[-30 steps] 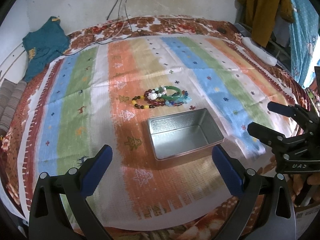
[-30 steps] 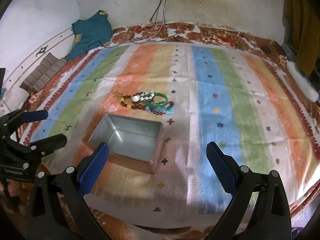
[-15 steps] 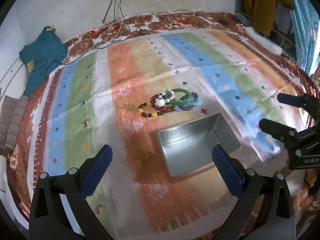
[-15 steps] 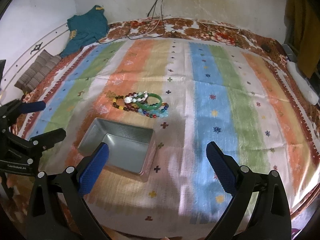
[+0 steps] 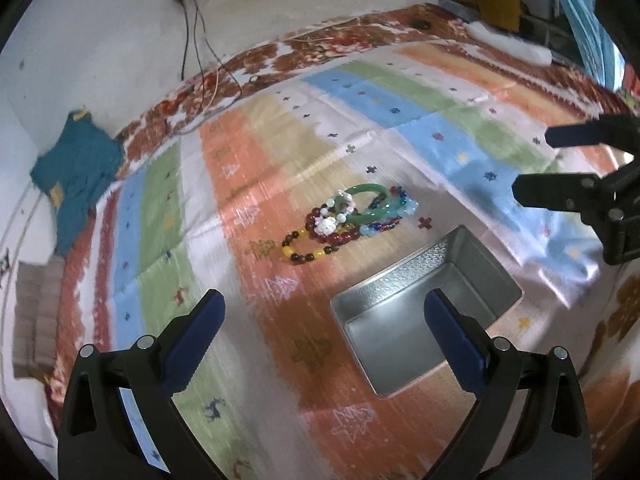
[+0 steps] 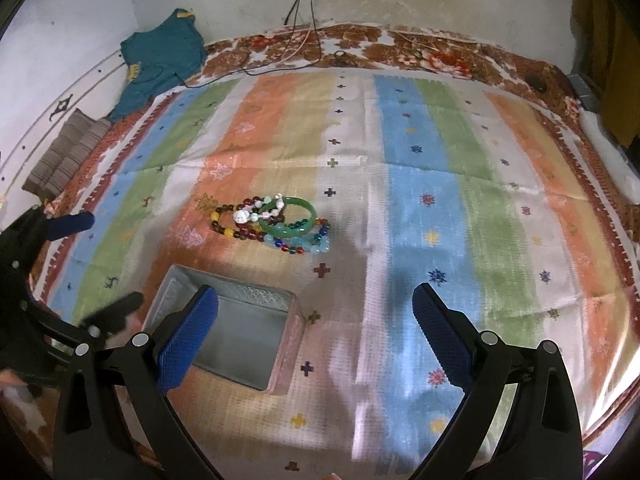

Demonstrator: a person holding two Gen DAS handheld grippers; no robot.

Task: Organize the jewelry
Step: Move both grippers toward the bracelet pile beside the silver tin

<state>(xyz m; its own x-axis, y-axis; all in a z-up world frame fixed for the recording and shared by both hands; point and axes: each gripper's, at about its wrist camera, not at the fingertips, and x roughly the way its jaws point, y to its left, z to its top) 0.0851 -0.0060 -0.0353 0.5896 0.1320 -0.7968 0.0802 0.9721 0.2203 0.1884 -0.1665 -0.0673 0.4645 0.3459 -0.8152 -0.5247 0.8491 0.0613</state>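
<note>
In the right wrist view, bare striped cloth [image 6: 416, 184] fills the centre and right of the frame, an open way for a gripper. Left of centre the heap of bracelets [image 6: 276, 224] lies on it, with the open metal tin [image 6: 236, 328] just below, a narrow strip of cloth between them. At upper left a teal garment [image 6: 160, 60] and cables [image 6: 296, 32] crowd the far edge. The left gripper [image 6: 96, 264] stands at the left edge beside the tin.
</note>
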